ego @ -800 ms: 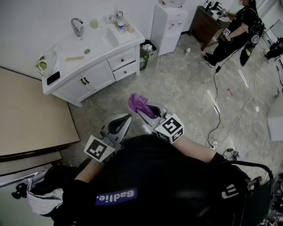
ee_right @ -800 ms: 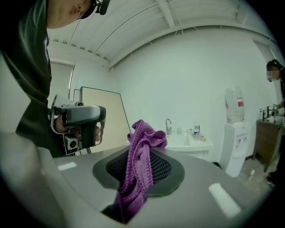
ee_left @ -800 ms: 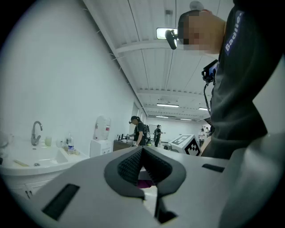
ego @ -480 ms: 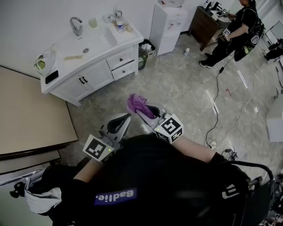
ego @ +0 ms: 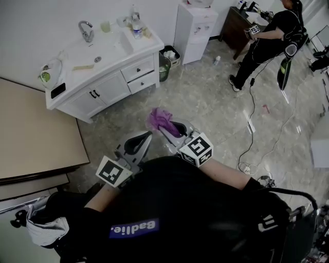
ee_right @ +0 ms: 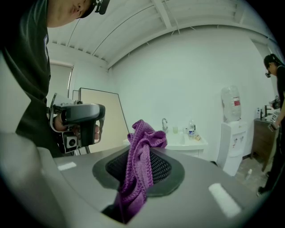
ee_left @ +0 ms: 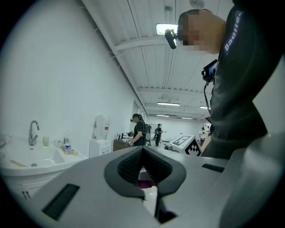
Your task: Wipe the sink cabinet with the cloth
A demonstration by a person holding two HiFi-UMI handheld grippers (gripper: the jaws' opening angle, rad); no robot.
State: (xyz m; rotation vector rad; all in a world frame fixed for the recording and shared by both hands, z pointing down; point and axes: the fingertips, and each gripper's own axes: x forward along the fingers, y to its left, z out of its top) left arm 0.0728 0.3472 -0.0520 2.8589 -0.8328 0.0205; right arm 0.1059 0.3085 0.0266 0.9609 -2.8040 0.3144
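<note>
While a tan board fills the left edge of the head view, the white cabinet stands beside it against the wall, well apart from both grippers. Its surface carries a faucet, a cup and a bottle. Lower down, the left gripper is held over the floor, its jaws pressed together with nothing between them. Just to its right, the right gripper has its jaws clamped on the purple cloth, which bunches up above the tips. Farther right, a bin sits just beside the cabinet, then a water dispenser. Another person stands in the top right corner.
</note>
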